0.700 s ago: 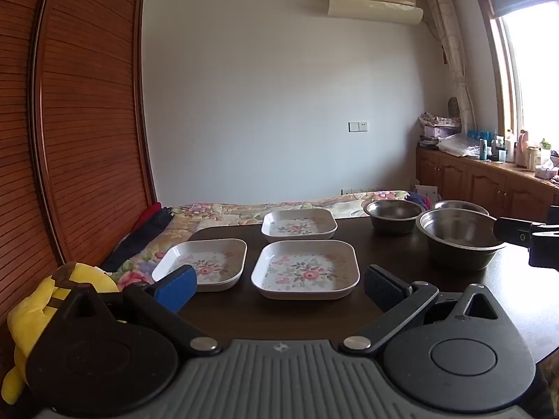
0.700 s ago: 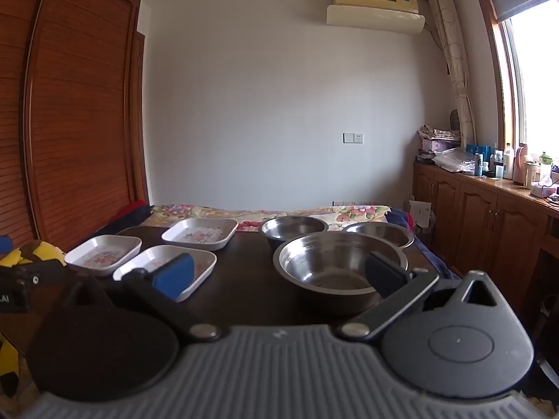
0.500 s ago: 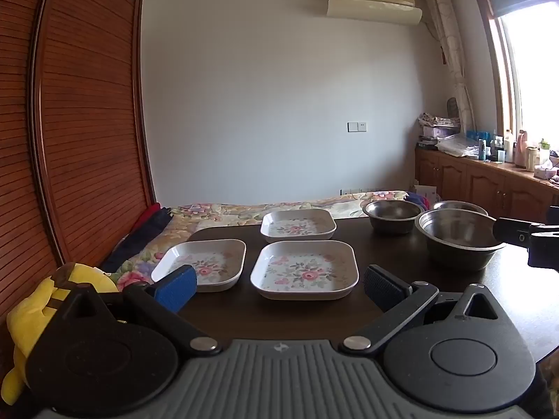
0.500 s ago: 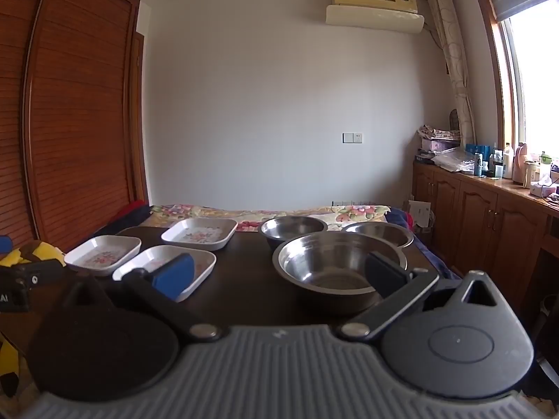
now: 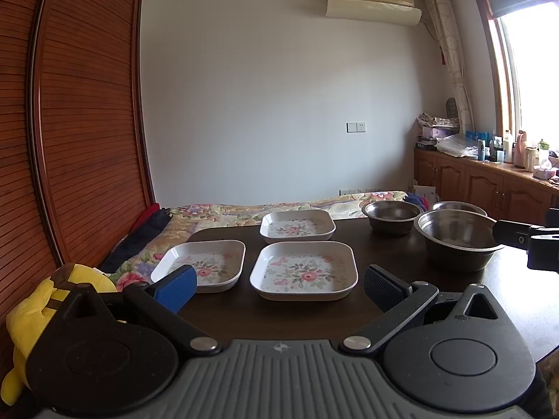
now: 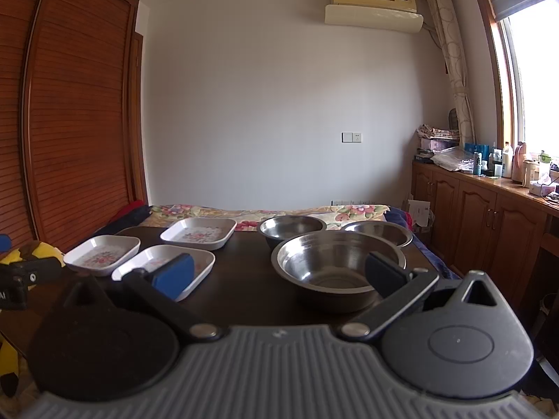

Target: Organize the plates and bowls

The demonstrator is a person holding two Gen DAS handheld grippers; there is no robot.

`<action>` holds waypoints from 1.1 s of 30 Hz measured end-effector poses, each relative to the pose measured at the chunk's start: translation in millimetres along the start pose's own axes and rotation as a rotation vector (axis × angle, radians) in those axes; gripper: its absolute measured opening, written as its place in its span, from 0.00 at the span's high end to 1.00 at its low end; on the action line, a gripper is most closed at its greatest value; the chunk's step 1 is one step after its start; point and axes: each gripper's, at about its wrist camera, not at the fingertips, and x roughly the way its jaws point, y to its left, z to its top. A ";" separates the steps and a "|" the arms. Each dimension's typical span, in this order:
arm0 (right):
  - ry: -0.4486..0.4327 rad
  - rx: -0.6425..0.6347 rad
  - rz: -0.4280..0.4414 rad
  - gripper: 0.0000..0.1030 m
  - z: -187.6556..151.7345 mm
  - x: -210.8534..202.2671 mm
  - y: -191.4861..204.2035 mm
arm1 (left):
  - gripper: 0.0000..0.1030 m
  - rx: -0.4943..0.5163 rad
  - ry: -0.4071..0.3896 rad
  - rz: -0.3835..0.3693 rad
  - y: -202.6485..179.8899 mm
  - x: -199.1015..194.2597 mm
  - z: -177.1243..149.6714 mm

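Note:
Three square white floral plates lie on the dark table [image 5: 297, 314]: a near one [image 5: 304, 270], a left one [image 5: 202, 266] and a far one [image 5: 297, 225]. Three steel bowls stand to the right: a large near one [image 6: 337, 263], a middle one [image 6: 291, 227] and a far right one [image 6: 379, 232]. My left gripper [image 5: 279, 284] is open just short of the near plate. Open too, my right gripper [image 6: 279, 274] hovers just short of the large bowl. Both hold nothing. The right gripper's side [image 5: 524, 239] shows beside the large bowl [image 5: 457, 239].
A yellow plush toy [image 5: 38, 310] sits off the table's left edge. A bed with a floral cover [image 5: 244, 209] lies behind the table. Wooden cabinets with bottles [image 6: 489, 209] line the right wall, and a slatted wardrobe [image 5: 77, 139] the left.

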 end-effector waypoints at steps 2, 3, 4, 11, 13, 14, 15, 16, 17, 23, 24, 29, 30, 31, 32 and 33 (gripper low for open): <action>-0.001 -0.001 -0.003 0.00 0.0 0.4 0.1 | 0.00 0.000 0.000 0.000 0.0 -0.1 0.1; -0.001 0.000 -0.001 0.00 -0.2 0.0 -0.2 | 0.00 0.000 0.000 0.000 -0.2 0.3 0.5; 0.000 0.001 0.001 0.00 0.2 -0.8 -1.3 | 0.00 0.000 0.000 -0.001 -0.2 0.3 0.4; 0.000 0.000 0.000 0.00 0.4 1.8 -1.9 | 0.00 0.000 0.000 -0.001 0.0 0.3 0.4; 0.000 0.001 -0.001 0.00 0.3 1.2 -1.8 | 0.00 0.000 0.000 -0.001 0.1 0.4 0.2; 0.001 0.001 -0.001 0.00 0.4 1.3 -1.6 | 0.00 0.000 0.000 -0.001 0.0 0.3 0.2; 0.000 0.001 -0.001 0.00 0.3 1.1 -1.6 | 0.00 -0.001 0.000 0.000 0.0 0.4 0.2; 0.000 0.000 -0.001 0.00 0.2 1.3 -1.7 | 0.00 -0.001 0.000 0.000 -0.6 0.1 0.9; 0.000 0.000 -0.001 0.00 0.1 1.1 -1.6 | 0.00 0.000 0.000 -0.001 -0.1 0.5 0.4; 0.002 0.001 -0.001 0.00 0.0 1.2 -1.4 | 0.00 0.000 0.000 -0.001 0.1 0.4 0.2; 0.001 0.001 -0.002 0.00 -0.3 1.3 -1.1 | 0.00 -0.001 0.000 -0.001 0.1 0.4 0.1; 0.002 0.002 -0.002 0.00 -1.1 1.5 -0.7 | 0.00 -0.001 0.000 -0.001 0.1 0.4 0.3; 0.002 0.002 -0.002 0.00 -1.2 1.4 -0.6 | 0.00 -0.001 0.000 -0.001 0.2 0.3 0.1; 0.002 0.002 -0.001 0.00 -1.0 1.5 -0.9 | 0.00 -0.001 0.000 -0.001 -0.2 0.1 0.7; 0.002 0.003 0.000 0.00 -1.2 1.3 -0.8 | 0.00 -0.001 0.000 -0.001 0.2 0.4 0.1; 0.002 0.002 -0.002 0.00 -1.1 1.6 -0.7 | 0.00 -0.001 0.000 -0.001 0.2 0.3 0.0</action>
